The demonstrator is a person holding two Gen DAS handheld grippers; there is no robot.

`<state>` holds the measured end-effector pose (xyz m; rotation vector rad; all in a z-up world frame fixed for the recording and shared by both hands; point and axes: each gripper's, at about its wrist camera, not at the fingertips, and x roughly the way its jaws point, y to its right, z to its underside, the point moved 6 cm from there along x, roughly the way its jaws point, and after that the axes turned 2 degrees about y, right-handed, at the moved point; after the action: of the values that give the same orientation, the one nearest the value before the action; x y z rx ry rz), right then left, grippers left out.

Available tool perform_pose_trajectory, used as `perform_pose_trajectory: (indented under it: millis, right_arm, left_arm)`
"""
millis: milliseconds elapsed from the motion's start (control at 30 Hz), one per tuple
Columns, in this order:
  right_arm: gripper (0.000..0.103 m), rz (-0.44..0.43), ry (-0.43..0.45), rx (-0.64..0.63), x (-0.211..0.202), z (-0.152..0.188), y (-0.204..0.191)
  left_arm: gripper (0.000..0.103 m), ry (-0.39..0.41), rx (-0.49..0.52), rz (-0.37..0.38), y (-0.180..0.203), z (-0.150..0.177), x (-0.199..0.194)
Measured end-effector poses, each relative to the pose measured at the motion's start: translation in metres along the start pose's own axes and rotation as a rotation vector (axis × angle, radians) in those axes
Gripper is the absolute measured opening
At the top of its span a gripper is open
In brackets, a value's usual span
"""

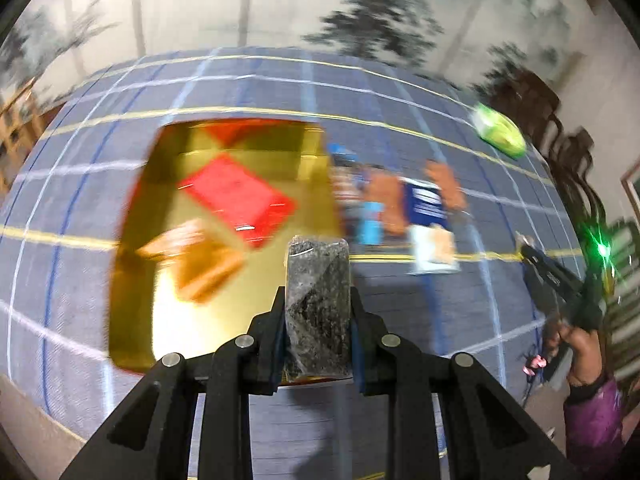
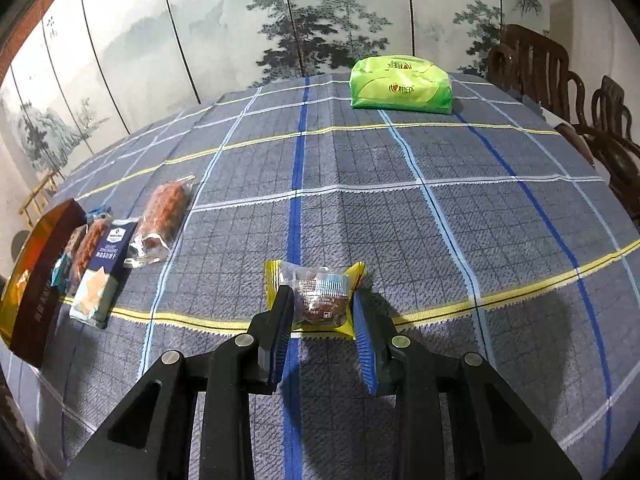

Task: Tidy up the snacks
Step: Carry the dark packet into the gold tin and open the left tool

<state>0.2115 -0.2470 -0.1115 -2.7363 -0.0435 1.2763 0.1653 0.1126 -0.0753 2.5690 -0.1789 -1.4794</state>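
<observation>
Nearest in the left wrist view, the left gripper (image 1: pixel 318 312) pinches a small dark speckled snack in clear wrap (image 1: pixel 317 300), its long axis running straight out along the fingers. Just beyond lies the shiny gold tray with red diamond panels (image 1: pixel 224 140), open and a little to the left of the held snack (motion blur smears its contents, though an orange packet seems to rest inside). The left hand looks nearer the tray, so the drop is probably its job.

The right wrist view shows what the left cannot: the right gripper (image 2: pixel 322 320) closed around a yellow-edged clear packet of brown snack (image 2: pixel 320 296) resting on the blue checked tablecloth (image 2: pixel 440 220). Farther left a navy and white cracker box (image 2: pixel 104 268) lies near the tray's edge; farthest, a green tissue pack (image 2: pixel 400 84).
</observation>
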Motion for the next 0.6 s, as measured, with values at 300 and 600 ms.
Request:
perform_pose_trajectory:
  millis: [300,600]
  right_arm:
    - [0.028,0.027,-0.041,0.006,-0.014,0.009,-0.010]
    - [0.027,0.036,-0.049,0.012,-0.029,0.019,-0.019]
  left_arm:
    - [0.023,0.058,-0.012,-0.055,-0.046,-0.011,0.001]
    - [0.023,0.058,0.085,-0.140,-0.041,-0.005,0.029]
